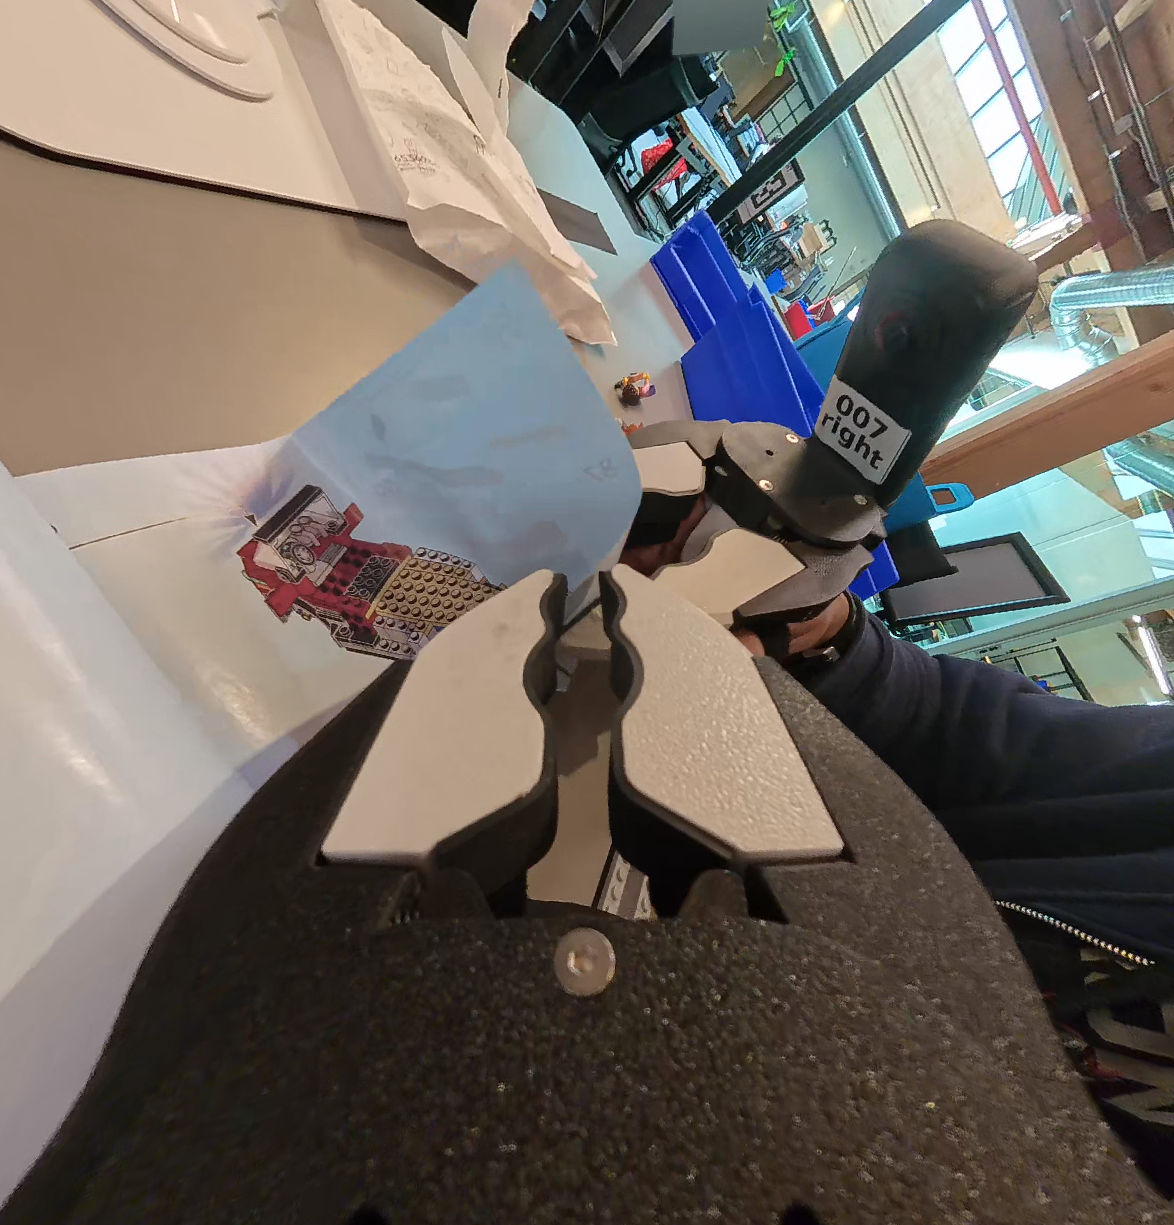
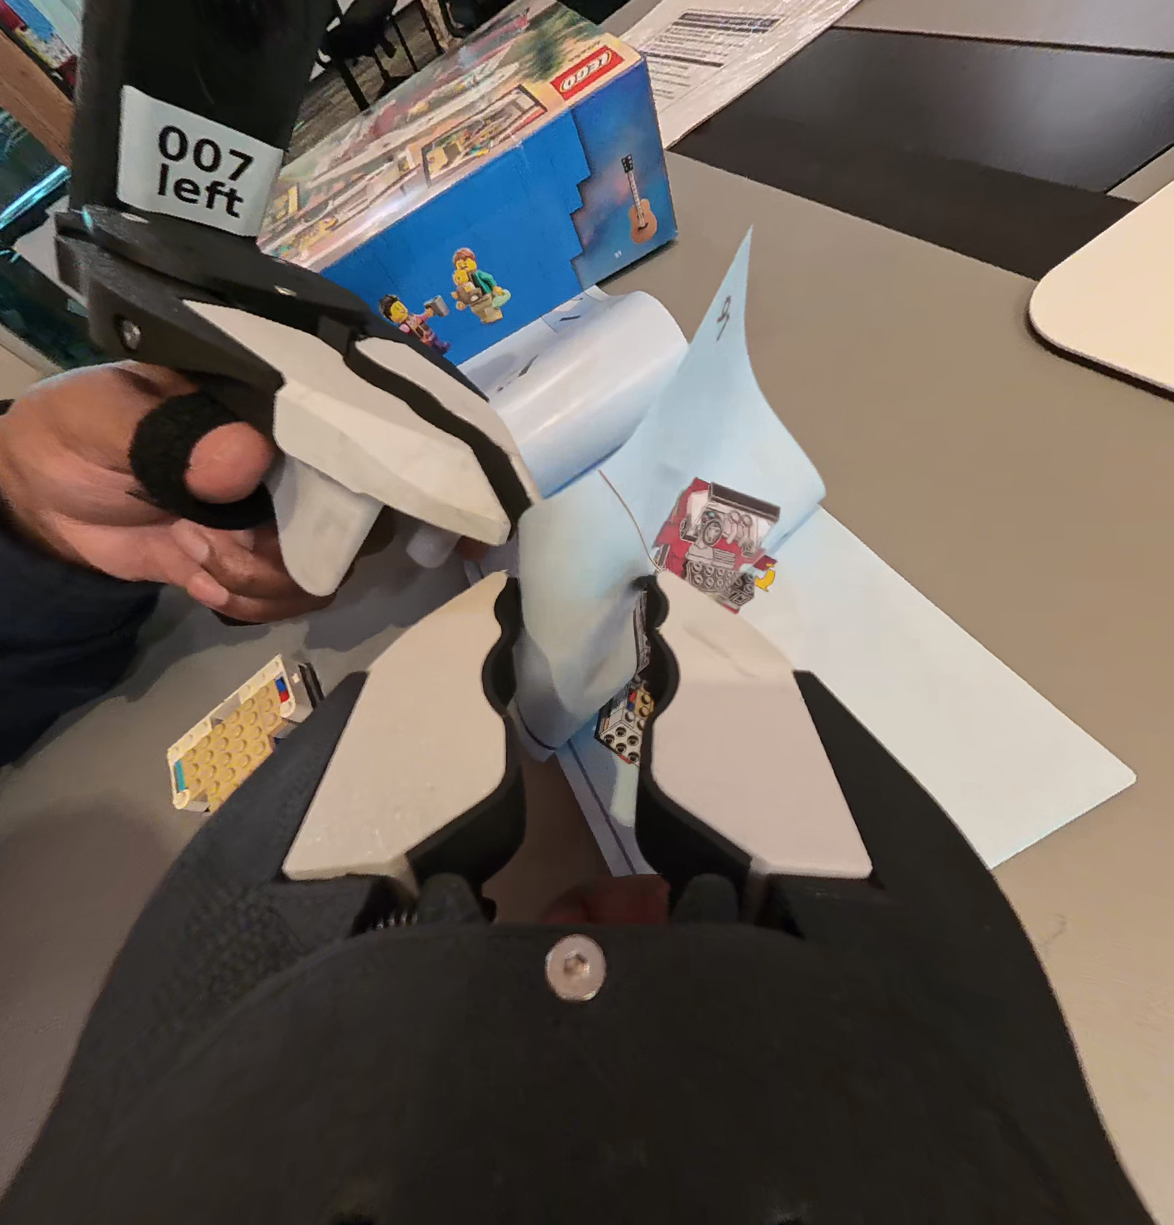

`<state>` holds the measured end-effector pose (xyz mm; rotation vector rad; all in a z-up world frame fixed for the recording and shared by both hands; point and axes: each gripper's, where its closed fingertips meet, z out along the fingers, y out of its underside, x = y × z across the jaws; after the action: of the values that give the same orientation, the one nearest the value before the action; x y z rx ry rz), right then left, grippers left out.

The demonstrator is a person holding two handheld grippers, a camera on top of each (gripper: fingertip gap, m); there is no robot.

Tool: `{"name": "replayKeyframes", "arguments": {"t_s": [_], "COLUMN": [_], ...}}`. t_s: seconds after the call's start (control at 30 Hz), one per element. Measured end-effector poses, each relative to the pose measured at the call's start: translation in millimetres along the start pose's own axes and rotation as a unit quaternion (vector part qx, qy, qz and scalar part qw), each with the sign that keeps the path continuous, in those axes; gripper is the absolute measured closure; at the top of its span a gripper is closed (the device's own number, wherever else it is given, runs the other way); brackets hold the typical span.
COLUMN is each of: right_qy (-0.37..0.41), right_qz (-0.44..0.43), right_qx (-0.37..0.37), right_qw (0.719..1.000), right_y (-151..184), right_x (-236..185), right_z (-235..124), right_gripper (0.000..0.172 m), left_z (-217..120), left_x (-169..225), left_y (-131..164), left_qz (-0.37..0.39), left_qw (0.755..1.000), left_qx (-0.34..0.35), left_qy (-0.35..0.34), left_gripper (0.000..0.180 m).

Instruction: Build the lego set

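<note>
Left gripper (image 1: 581,583): jaws nearly together, a lifted pale blue page (image 1: 478,424) of the booklet passing between the tips; whether they pinch it cannot be told.
Right gripper (image 2: 581,593): jaws part-spread around a bulge of pages (contact unclear).
Booklet (image 2: 902,696): open on the grey table (image 2: 969,464), pages curled up.
Nearby: blue box (image 2: 505,219), tan brick plate (image 2: 230,742).

The right gripper (image 2: 581,596) straddled a curled light-blue instruction page (image 2: 571,636); the left gripper (image 2: 498,524) hovered just beside it.
</note>
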<state>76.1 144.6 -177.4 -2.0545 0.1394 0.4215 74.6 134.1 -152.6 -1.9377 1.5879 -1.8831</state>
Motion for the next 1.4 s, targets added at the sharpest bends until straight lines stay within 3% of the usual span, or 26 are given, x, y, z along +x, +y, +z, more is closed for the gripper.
{"name": "replayKeyframes", "arguments": {"t_s": [0.33,0.5,0.7,0.8,0.9,1.17,1.4], "right_qy": [-0.055,-0.096,-0.115,-0.105,-0.09,-0.076,-0.055], "right_qz": [0.027,0.042,0.034,0.021,0.011,0.019,0.017], "right_qx": [0.009,0.018,0.005,-0.008,-0.007,0.014,-0.005], "right_qw": [0.998,0.994,0.993,0.994,0.996,0.997,0.998], "right_y": [-2.8,-6.2,-1.1,2.8,3.1,-1.3,2.3], "right_x": [-0.1,-3.3,-7.9,-8.5,-5.8,5.2,17.4], "right_z": [-12.7,-21.4,-22.0,-19.4,-19.2,-24.3,-30.8], "right_gripper": [0.142,0.142,0.139,0.13,0.123,0.131,0.124], "left_z": [-2.0,-0.9,2.3,4.4,4.7,3.0,0.1], "left_x": [4.8,8.5,14.8,17.9,20.3,19.2,15.7], "left_y": [1.0,1.5,3.5,10.0,14.0,14.3,10.3], "left_qz": [0.023,0.027,0.027,0.041,0.058,0.045,0.041], "left_qw": [1.0,0.999,0.998,0.997,0.996,0.996,0.997], "left_qx": [-0.007,-0.011,-0.01,-0.026,-0.037,-0.04,-0.031], "left_qy": [0.018,0.033,0.054,0.061,0.061,0.069,0.062], "left_gripper": [0.18,0.165,0.164,0.18,0.18,0.18,0.18]}}
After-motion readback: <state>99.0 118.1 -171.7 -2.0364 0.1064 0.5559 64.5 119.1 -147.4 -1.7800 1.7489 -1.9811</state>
